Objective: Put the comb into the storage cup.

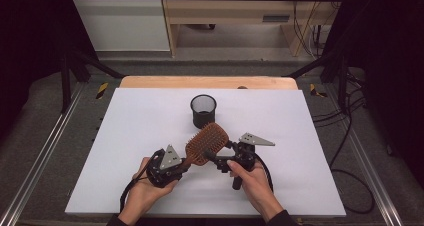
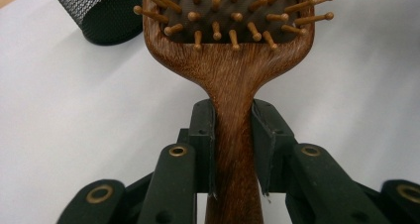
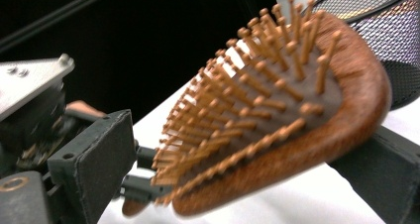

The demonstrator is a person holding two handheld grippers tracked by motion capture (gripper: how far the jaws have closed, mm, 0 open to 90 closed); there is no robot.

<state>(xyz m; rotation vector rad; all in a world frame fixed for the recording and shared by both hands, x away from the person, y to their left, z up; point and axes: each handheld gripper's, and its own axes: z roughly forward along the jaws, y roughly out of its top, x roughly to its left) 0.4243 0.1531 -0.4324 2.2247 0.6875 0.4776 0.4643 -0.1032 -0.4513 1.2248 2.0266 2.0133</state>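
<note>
A wooden paddle hairbrush point(image 1: 206, 142) with wooden bristle pins is held off the white table surface point(image 1: 125, 136), its head pointing to the far right. My left gripper point(image 1: 187, 162) is shut on the brush handle; in the left gripper view both pads point(image 2: 205, 135) press the sides of the handle point(image 2: 233, 149) just below the head. My right gripper point(image 1: 218, 156) stands open at the head of the brush point(image 3: 277, 130), one jaw on the bristle side, the other against the wooden back. The brush is blurred in that view. A black mesh cup point(image 1: 203, 111) stands upright just beyond the brush.
The mesh cup also sits at the upper left point(image 2: 101, 13) in the left gripper view and at the upper right point(image 3: 396, 45) in the right gripper view. Cables trail from both grippers toward the table's near edge. Dark frame rails flank the table.
</note>
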